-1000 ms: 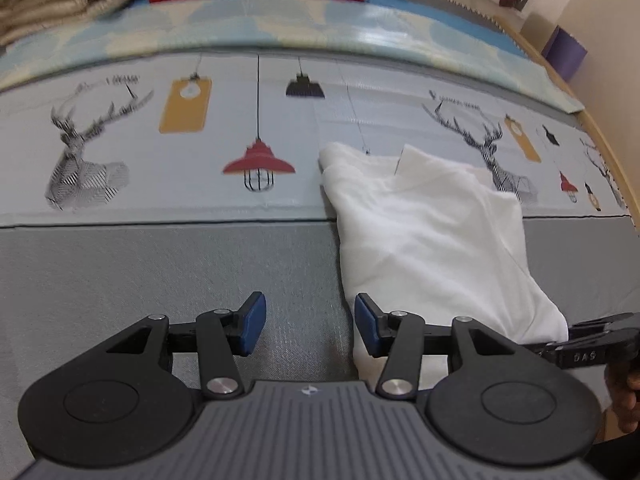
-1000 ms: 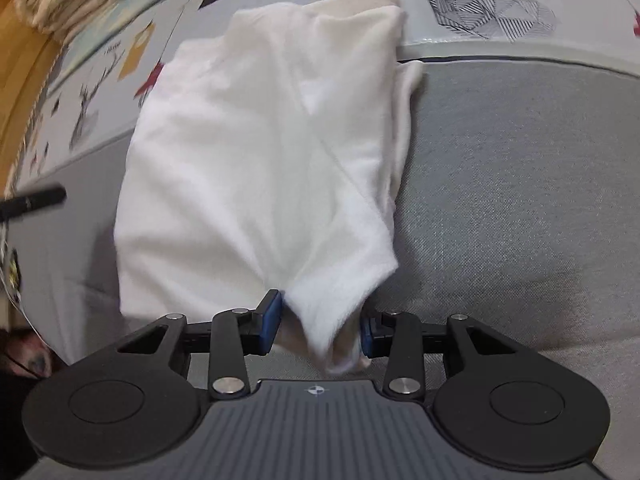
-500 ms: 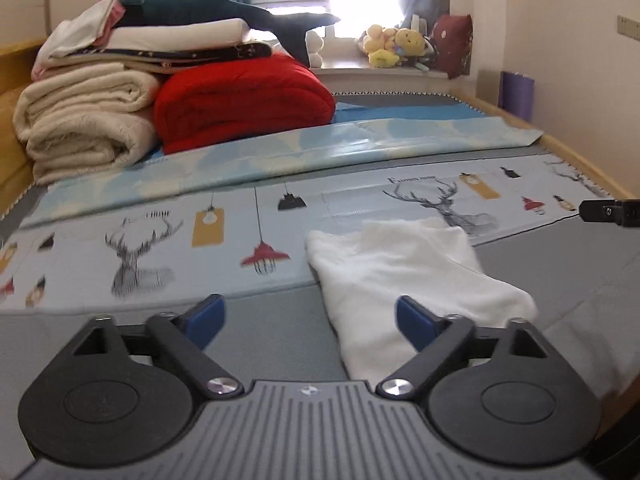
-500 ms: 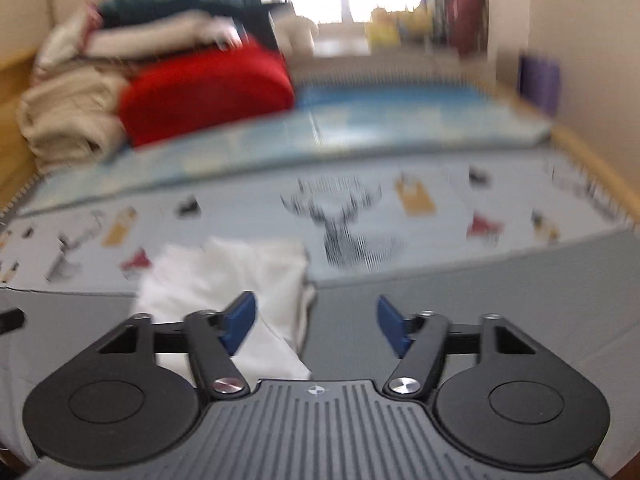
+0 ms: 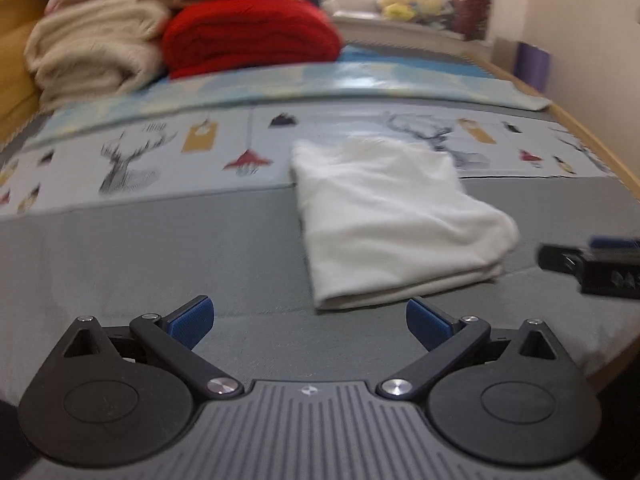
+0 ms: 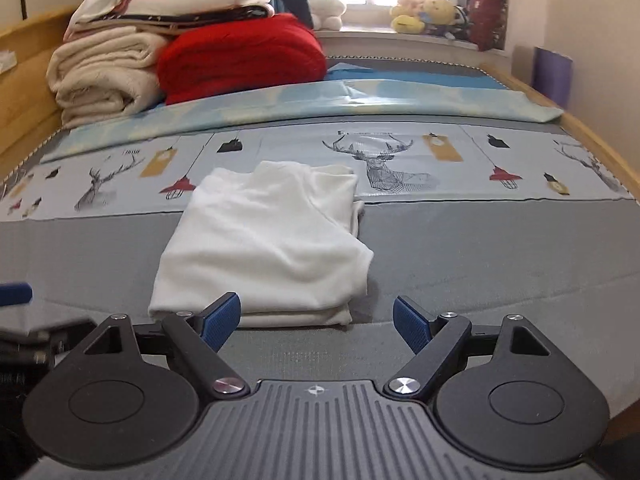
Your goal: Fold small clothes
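White garment (image 6: 264, 248) folded flat on grey bed (image 6: 500, 256), left gripper (image 5: 310, 322) and right gripper (image 6: 316, 320) both wide apart, empty.

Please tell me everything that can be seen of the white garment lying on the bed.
The white garment is a small piece of soft, plain cloth, folded into a rough rectangle with several layers showing at its near edge. It lies flat, slightly rumpled, its near part on the grey cover and its far end on the deer-print sheet. Nothing holds it: the right gripper and the left gripper are both open just before it. What kind of garment it is cannot be told.
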Tool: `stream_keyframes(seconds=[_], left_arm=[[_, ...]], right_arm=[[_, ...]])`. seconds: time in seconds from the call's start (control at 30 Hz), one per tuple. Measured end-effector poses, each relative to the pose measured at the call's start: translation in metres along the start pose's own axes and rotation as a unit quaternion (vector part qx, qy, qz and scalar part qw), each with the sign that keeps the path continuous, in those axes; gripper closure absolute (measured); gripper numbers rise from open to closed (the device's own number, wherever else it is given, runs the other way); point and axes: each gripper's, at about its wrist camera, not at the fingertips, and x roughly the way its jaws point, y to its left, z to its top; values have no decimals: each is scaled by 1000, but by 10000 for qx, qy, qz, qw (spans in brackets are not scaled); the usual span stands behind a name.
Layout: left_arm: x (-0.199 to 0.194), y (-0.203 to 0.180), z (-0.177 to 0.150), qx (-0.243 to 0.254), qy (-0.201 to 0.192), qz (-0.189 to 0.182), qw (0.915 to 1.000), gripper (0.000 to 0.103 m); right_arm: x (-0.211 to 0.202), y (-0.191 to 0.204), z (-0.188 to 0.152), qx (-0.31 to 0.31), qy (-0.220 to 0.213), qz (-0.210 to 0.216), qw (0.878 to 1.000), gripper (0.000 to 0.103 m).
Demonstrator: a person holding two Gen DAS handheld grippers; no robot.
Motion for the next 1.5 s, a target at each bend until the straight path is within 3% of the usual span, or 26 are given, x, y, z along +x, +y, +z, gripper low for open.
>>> stream_keyframes(seconds=[0.1, 0.3, 0.57, 1.5], left_arm=[[12, 8, 3, -316, 232, -59, 9992, 0], [15, 1, 5, -414, 252, -124, 9987, 0], [14, -14, 3, -212, 202, -257, 9992, 1], [16, -8, 3, -307, 230, -283, 9989, 1]], right_arm=[[9, 4, -1, -36, 154, -71, 9998, 18], [8, 20, -6, -403, 94, -11, 9991, 18], [6, 27, -5, -507, 25, 93, 9987, 17], [9, 33, -5, -506, 84, 199, 9985, 16]])
